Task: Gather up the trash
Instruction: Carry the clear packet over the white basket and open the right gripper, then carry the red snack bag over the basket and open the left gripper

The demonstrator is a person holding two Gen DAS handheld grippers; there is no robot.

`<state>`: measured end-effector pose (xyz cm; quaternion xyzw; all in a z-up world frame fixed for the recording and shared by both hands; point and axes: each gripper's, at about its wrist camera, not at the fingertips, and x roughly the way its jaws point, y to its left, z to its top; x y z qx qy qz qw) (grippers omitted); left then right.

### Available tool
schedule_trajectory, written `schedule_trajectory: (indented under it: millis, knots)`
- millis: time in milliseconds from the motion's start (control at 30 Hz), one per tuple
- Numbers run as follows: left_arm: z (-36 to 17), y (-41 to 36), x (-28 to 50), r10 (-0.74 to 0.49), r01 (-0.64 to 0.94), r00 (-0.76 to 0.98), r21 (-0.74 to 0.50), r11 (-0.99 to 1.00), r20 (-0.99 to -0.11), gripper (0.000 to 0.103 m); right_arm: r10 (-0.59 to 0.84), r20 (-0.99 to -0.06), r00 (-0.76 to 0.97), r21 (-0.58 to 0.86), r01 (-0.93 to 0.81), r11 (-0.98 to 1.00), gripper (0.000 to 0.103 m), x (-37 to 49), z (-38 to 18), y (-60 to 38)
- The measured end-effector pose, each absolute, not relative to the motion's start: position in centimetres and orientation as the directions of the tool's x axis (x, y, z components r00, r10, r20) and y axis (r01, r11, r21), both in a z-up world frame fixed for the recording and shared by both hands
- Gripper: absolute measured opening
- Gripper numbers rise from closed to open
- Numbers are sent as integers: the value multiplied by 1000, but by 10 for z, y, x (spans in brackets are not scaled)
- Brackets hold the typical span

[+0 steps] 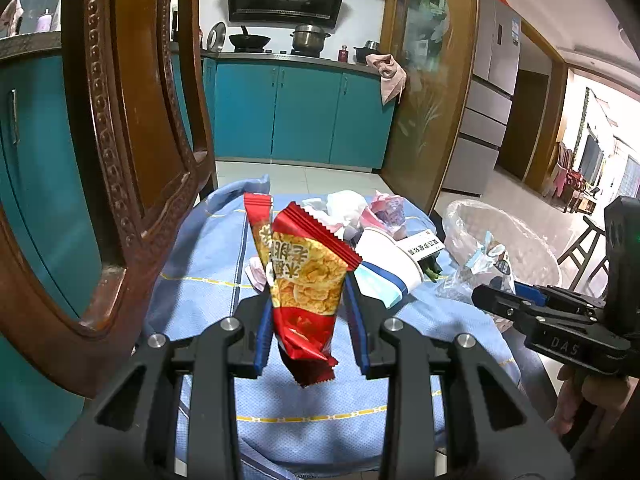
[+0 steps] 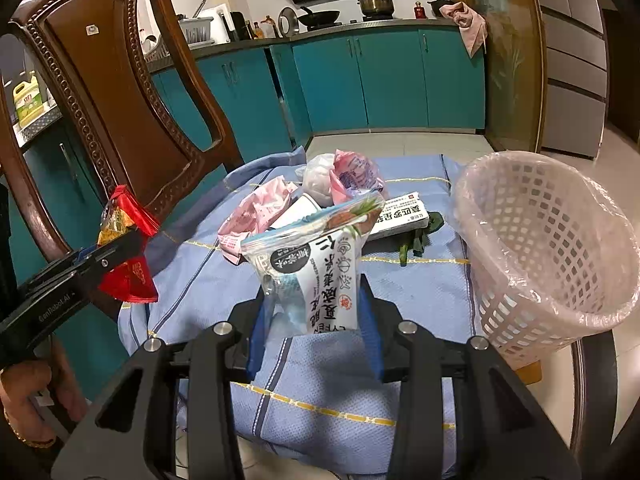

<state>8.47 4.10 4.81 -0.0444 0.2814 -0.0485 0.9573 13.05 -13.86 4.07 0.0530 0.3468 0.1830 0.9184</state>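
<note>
My left gripper (image 1: 310, 304) is shut on a red and yellow snack packet (image 1: 306, 284) and holds it above the blue cloth; the same packet (image 2: 126, 248) shows at the left of the right wrist view. My right gripper (image 2: 314, 312) is shut on a white and clear snack bag (image 2: 316, 268), also held above the cloth; this bag (image 1: 486, 268) appears at the right of the left wrist view. A white lattice basket (image 2: 552, 248) lined with clear plastic stands to the right. More trash lies on the cloth: pink wrappers (image 2: 260, 208), a paper cup (image 1: 394, 256), a face mask (image 1: 380, 284), a small box (image 2: 404, 214).
A carved wooden chair (image 2: 108, 92) stands close on the left. The blue cloth (image 2: 320, 384) covers a small table (image 2: 592, 380). Teal kitchen cabinets (image 2: 384, 80) and a glass door (image 2: 508, 52) are behind. A green leaf (image 2: 416, 244) lies by the box.
</note>
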Motion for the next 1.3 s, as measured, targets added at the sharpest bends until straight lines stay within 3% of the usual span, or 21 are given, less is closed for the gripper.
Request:
schedule_trajectory:
  millis: [467, 567, 767, 800, 867, 900, 933, 1000, 1067, 1133, 1167, 1300]
  knots:
    - [47, 41, 85, -117, 67, 837, -112, 991, -535, 34, 368, -619, 694, 220, -296, 929, 40, 132, 40, -142]
    - [47, 42, 85, -116, 65, 838, -113, 991, -533, 34, 319, -591, 741, 180, -264, 947, 40, 133, 50, -152]
    - [46, 43, 86, -113, 63, 838, -111, 992, -534, 34, 105, -488, 867, 164, -28, 986, 42, 160, 78, -223]
    - [46, 43, 86, -113, 62, 838, -112, 992, -535, 34, 52, -486, 872, 167, 34, 985, 44, 171, 77, -242]
    - [46, 43, 86, -112, 63, 837, -109, 992, -535, 34, 0, -500, 866, 188, 108, 976, 58, 187, 68, -267]
    - [46, 43, 87, -112, 65, 837, -107, 992, -536, 34, -16, -530, 848, 201, 144, 969, 72, 198, 58, -280]
    - [45, 43, 87, -112, 65, 836, -107, 992, -537, 34, -24, -554, 832, 209, 167, 963, 75, 203, 51, -286]
    - [45, 43, 87, -109, 63, 836, -104, 993, -538, 34, -7, -583, 813, 258, 193, 947, 75, 201, 45, -297]
    - [46, 43, 87, -107, 61, 837, -103, 993, -537, 34, 22, -532, 846, 312, 172, 934, 80, 178, 53, -298]
    - [45, 43, 86, -106, 63, 837, -99, 993, -537, 34, 4, -478, 879, 327, 174, 929, 97, 152, 62, -293]
    - [44, 41, 86, -108, 67, 835, -95, 993, -539, 34, -6, -451, 892, 335, 176, 926, 100, 140, 64, -289]
    - [39, 30, 87, -125, 100, 820, -76, 992, -558, 34, 7, -471, 882, 243, 121, 962, 100, 118, 65, -257]
